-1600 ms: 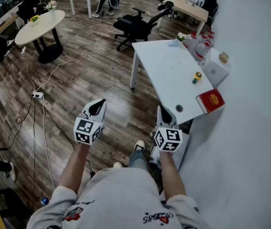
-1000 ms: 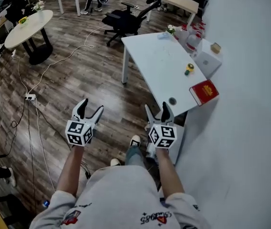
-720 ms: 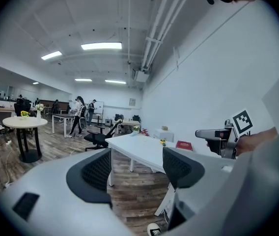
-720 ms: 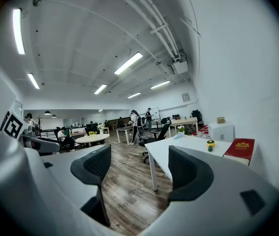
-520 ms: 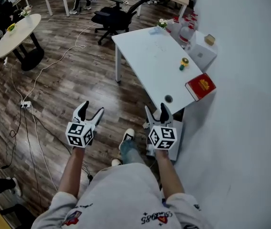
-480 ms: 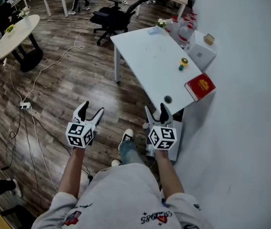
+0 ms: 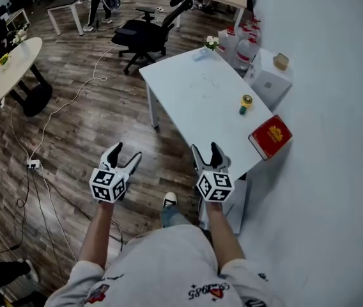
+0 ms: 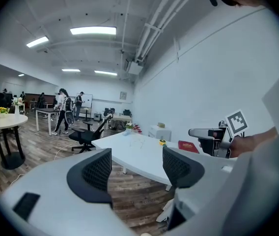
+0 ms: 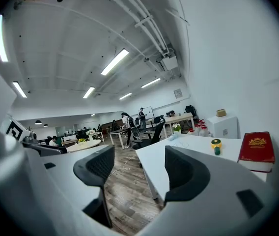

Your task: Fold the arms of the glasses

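A white table [image 7: 194,98] stands ahead. On its far half lies a faint thin-framed thing [image 7: 208,80], likely the glasses, too small to make out. My left gripper [image 7: 125,153] is open over the wooden floor, left of the table's near corner. My right gripper [image 7: 206,150] is open at the table's near edge; its jaws have just been closing a little, with nothing between them. In the left gripper view the left gripper [image 8: 137,168] frames the table [image 8: 134,156]. In the right gripper view the right gripper [image 9: 139,173] also holds nothing.
A red book [image 7: 270,136] lies on the table's right edge, with a small yellow and green object [image 7: 246,103] beyond it. A white cabinet [image 7: 268,75] and water bottles [image 7: 242,47] stand by the wall. A black office chair [image 7: 144,34] and floor cables [image 7: 54,114] lie to the left.
Both grippers have moved forward towards the white table, which now lies nearer and lower in the head view. Both stay empty.
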A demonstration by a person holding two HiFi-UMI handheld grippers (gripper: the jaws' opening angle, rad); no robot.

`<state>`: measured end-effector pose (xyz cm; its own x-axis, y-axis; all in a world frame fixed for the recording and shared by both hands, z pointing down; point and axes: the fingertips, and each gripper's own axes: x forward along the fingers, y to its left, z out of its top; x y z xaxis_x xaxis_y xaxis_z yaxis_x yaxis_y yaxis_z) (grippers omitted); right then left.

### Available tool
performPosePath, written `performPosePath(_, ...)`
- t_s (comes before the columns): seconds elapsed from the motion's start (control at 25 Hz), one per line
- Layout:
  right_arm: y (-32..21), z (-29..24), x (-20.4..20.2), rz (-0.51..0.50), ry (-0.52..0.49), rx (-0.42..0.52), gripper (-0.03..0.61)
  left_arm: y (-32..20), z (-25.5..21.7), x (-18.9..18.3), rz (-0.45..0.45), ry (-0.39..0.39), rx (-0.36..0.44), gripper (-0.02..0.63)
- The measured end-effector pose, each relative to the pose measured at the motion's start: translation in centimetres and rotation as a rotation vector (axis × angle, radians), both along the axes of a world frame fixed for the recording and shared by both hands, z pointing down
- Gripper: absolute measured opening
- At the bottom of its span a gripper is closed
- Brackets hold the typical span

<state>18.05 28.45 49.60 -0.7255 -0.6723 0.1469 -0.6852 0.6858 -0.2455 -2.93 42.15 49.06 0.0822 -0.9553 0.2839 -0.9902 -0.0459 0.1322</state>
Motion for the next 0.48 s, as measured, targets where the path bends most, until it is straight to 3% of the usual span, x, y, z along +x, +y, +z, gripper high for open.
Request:
performPosePath(0.28, -11.4, -0.8, -2.2, 0.019, -0.034, -0.019, 0.297, -10.8, -1.5, -2.0, 0.034, -0.026, 0.014, 0.311)
performPosePath(0.48, -16.7, -0.9, -3.1, 0.018, -0.038, -0.022, 0.293, -15.4, -1.4, -3.1, 0.021, -0.009, 0.018, 0.311)
